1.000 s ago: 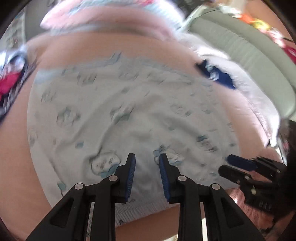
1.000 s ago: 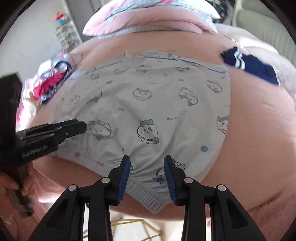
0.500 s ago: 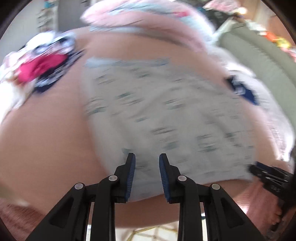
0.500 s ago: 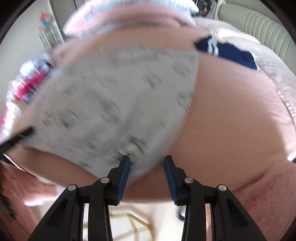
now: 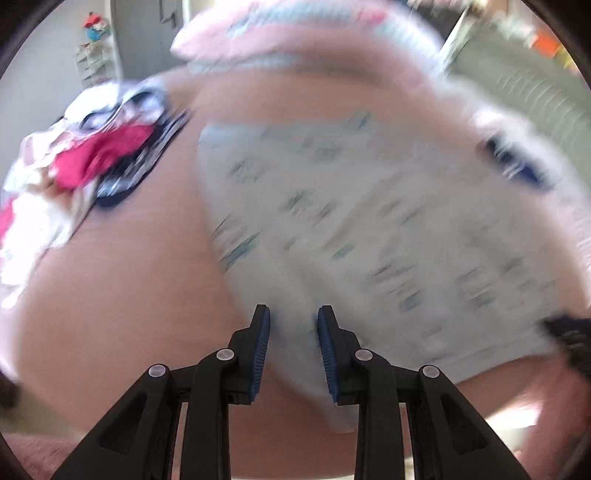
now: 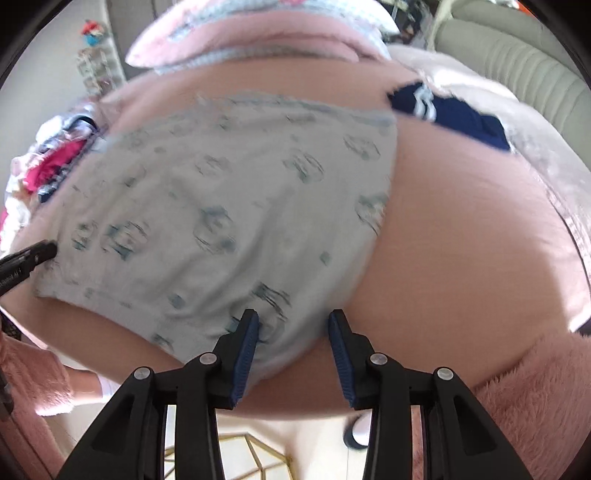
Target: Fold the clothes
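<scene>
A pale grey-blue garment with cartoon prints (image 6: 236,206) lies spread flat on the pink bed (image 6: 461,236); it also shows, blurred, in the left wrist view (image 5: 369,229). My left gripper (image 5: 291,332) is open over the garment's near left corner, with cloth between the fingers. My right gripper (image 6: 291,332) is open over the near right corner, cloth between the fingers too. The left gripper's tip (image 6: 29,254) shows at the garment's left edge in the right wrist view.
A pile of mixed clothes, red and white (image 5: 74,166), lies on the bed's left. A navy garment (image 6: 450,114) lies at the far right. Pink and blue pillows (image 6: 258,33) sit at the back, a grey sofa (image 6: 517,62) beyond. The bed's near edge runs under both grippers.
Both grippers have moved apart, the left one to the garment's left corner and the right one to its right corner, and closer to the near hem. Both stayed open.
</scene>
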The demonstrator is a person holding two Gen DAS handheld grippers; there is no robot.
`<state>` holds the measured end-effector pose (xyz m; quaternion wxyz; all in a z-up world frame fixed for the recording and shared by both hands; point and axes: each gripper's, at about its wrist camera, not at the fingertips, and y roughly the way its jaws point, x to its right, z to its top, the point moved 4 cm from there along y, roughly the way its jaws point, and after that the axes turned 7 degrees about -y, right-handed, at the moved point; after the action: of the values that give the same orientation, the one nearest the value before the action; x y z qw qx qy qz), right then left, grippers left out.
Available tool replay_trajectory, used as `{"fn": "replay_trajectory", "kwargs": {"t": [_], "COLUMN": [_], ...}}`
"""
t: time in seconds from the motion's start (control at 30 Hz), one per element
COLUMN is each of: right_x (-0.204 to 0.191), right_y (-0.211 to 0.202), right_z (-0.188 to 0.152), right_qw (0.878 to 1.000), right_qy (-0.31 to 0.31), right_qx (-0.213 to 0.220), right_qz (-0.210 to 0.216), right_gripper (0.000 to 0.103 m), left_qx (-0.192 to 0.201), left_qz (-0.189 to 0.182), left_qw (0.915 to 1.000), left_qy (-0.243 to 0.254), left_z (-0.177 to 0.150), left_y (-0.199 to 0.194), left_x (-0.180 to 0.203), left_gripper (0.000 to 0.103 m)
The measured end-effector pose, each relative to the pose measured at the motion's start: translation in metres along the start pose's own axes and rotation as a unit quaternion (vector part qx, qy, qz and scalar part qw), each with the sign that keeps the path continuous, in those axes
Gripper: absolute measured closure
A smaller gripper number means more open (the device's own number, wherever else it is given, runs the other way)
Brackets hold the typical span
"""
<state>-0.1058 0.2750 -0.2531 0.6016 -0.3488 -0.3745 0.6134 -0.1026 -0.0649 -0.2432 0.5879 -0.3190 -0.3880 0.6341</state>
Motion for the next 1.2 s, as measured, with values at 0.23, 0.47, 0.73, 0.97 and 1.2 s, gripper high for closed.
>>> {"fn": "replay_trajectory", "kwargs": {"t": [0.23,0.47,0.73,0.97,1.2], "right_x": [0.038,0.014,0.023,0.022,-0.007], "right_y": [-0.012,-0.026,-0.016,-0.025,-0.02], "right_z": [0.002,0.003,-0.017,-0.02,-0.025], "right_qw": [0.996,0.997,0.998,0.986,0.995], "right_qy": [0.089,0.047,0.066,0.126,0.065], "right_qx": [0.013,0.05,-0.017,0.011,-0.018], "right_qz": [-0.009,0.025,-0.001,0.11,0.071], "right_gripper": [0.063,0.062,0.058,0.057,0.058], "left_qx": [0.015,0.037,-0.03,-0.02,-0.045], "left_qz": [0.041,-0.102,-0.069,-0.167,-0.122], "left_qw": [0.9972,0.9885,0.9944,0.9734,0.9818], "left_qy": [-0.062,-0.105,-0.074,-0.155,-0.138], "left_z": [-0.007,0.002,-0.026,-0.029,-0.035], "left_y": [-0.024,-0.035,-0.022,-0.041,-0.027], "left_x": [-0.04,-0.031,-0.024,-0.033,-0.025], "left_gripper": [0.077,0.077,0.077,0.077,0.075]}}
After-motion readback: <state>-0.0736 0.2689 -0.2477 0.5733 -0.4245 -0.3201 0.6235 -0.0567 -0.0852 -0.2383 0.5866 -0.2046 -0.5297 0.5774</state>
